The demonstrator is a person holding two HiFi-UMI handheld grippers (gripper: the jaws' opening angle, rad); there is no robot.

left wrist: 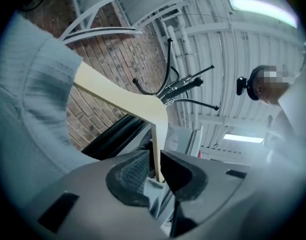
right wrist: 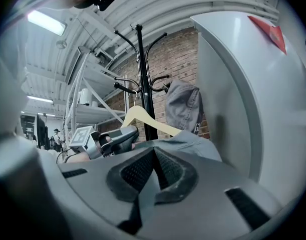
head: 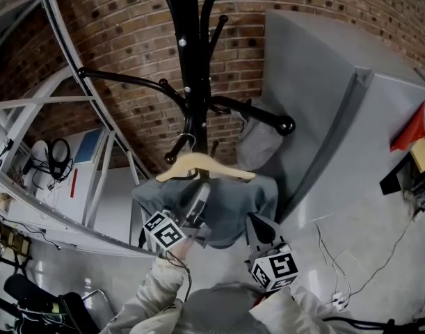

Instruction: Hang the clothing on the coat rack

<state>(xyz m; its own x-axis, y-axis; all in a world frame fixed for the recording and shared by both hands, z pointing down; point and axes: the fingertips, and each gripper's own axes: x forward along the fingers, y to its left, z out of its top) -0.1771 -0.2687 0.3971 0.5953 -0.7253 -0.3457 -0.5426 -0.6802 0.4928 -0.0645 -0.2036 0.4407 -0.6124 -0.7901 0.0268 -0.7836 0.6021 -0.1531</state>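
A pale wooden hanger (head: 205, 165) carries a grey-blue garment (head: 226, 200) right in front of the black coat rack (head: 188, 61). Its metal hook sits close to the pole, by a low peg; whether it rests on a peg I cannot tell. My left gripper (head: 196, 204) comes up from below, and in its own view the hanger (left wrist: 122, 101) runs edge-on between the jaws, with the left gripper (left wrist: 157, 176) shut on it. My right gripper (head: 262, 227) is at the garment's lower right edge; in its view the right gripper (right wrist: 154, 159) has its pads together, with no cloth visible between them.
A grey cap (head: 257, 145) hangs on a right-hand peg of the rack. A tall grey panel (head: 323, 117) stands close on the right. A white metal shelf frame (head: 94, 117) is on the left and a brick wall behind. Cables (head: 351, 270) lie on the floor.
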